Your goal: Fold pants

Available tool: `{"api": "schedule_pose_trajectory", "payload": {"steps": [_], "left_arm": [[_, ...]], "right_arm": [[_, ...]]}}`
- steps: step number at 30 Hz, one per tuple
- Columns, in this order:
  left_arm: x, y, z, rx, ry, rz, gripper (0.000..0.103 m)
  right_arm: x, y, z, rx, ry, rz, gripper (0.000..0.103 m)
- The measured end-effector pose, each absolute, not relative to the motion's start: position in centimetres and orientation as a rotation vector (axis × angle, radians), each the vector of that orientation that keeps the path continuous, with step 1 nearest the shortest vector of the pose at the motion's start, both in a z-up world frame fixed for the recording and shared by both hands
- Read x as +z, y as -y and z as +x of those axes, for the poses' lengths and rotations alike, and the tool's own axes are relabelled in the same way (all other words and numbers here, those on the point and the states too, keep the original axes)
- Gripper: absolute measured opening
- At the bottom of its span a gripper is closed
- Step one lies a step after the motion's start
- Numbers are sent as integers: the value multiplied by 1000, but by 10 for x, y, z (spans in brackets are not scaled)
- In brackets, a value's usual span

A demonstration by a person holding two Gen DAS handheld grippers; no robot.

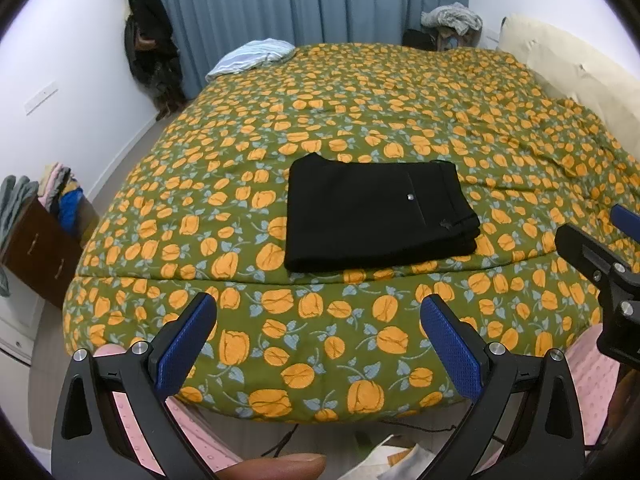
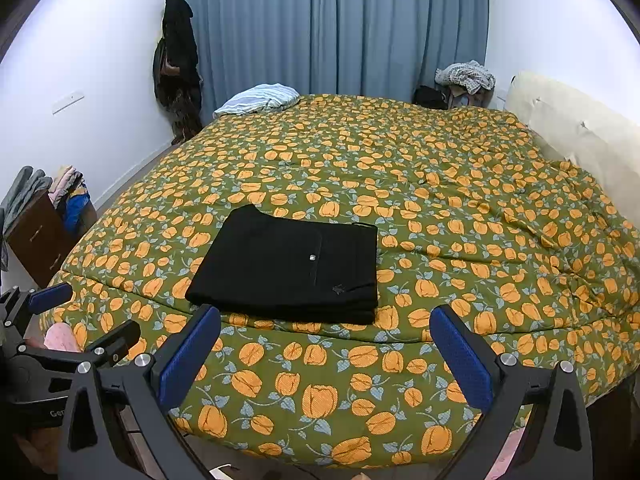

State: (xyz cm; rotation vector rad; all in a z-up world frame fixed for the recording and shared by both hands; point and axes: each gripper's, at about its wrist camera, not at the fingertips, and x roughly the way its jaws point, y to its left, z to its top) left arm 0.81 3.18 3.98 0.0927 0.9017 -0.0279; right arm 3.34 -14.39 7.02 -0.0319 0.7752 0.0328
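Black pants [image 1: 376,216] lie folded into a flat rectangle on the green bedspread with orange flowers [image 1: 340,100], near the bed's front edge; they also show in the right wrist view [image 2: 292,268]. My left gripper [image 1: 318,320] is open and empty, held back from the bed edge, short of the pants. My right gripper [image 2: 326,332] is open and empty, also in front of the bed edge, just short of the pants. The right gripper shows at the right edge of the left wrist view [image 1: 600,256]; the left gripper shows at the left of the right wrist view [image 2: 72,320].
A light blue cloth [image 2: 260,102] lies at the bed's far left corner. A cream headboard cushion [image 2: 572,124] runs along the right. A brown drawer unit with clothes [image 2: 44,228] stands left of the bed. Dark clothes [image 2: 176,64] hang by the blue curtain [image 2: 332,24].
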Motion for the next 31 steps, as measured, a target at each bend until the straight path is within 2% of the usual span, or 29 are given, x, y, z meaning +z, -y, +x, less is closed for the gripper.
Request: {"api": "schedule_pose_trajectory", "payload": {"steps": [31], "left_arm": [[33,-34,15,-43,-919,90,102]], "right_arm": [[55,144,34,38,-821,-31,103]]}}
